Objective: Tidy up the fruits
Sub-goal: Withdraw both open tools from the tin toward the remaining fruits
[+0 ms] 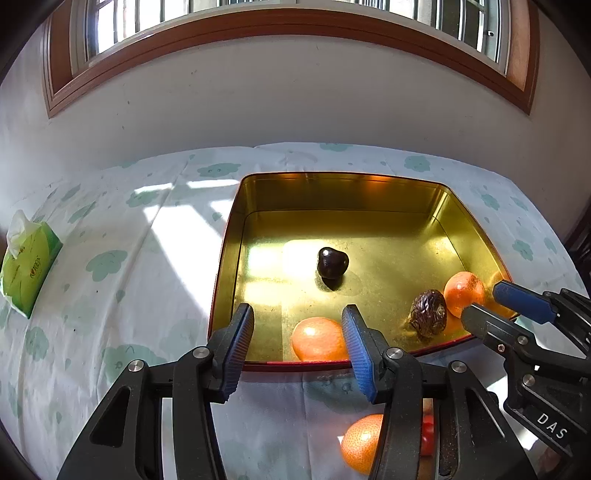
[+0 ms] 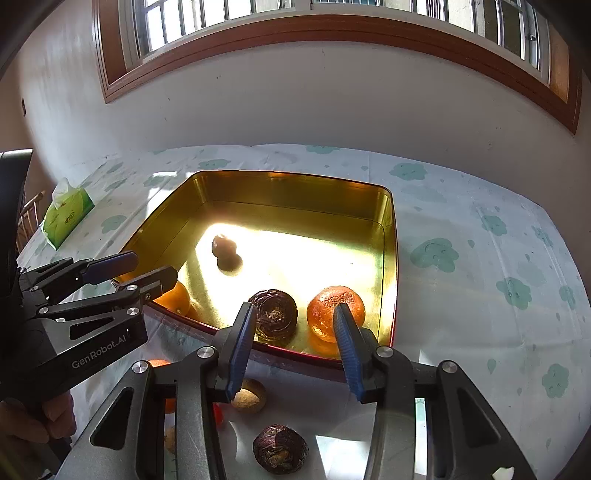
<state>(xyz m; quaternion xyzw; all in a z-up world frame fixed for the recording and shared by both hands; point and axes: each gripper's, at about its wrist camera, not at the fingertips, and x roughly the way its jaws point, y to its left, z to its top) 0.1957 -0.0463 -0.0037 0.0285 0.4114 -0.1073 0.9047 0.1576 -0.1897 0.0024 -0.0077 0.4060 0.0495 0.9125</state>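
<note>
A gold tin tray [image 1: 332,192] [image 2: 295,188] holds a dark cherry-like fruit [image 1: 332,263] [image 2: 223,246], a wrinkled brown fruit [image 1: 428,313] [image 2: 275,314] and two oranges [image 1: 317,339] [image 1: 464,291] [image 2: 334,310] [image 2: 176,298]. My left gripper [image 1: 297,350] is open and empty over the tray's near edge, by one orange. My right gripper [image 2: 295,347] is open and empty at the near rim, by the other orange; it shows in the left wrist view [image 1: 491,301]. Loose fruit lies on the cloth: an orange [image 1: 364,441], a brown fruit [image 2: 280,448], a tan one [image 2: 249,397].
The table has a white cloth with green clouds [image 1: 110,266] [image 2: 480,258]. A green tissue box [image 1: 26,262] [image 2: 66,216] stands at the far left. A wall with a wooden window frame [image 1: 295,22] is behind the table.
</note>
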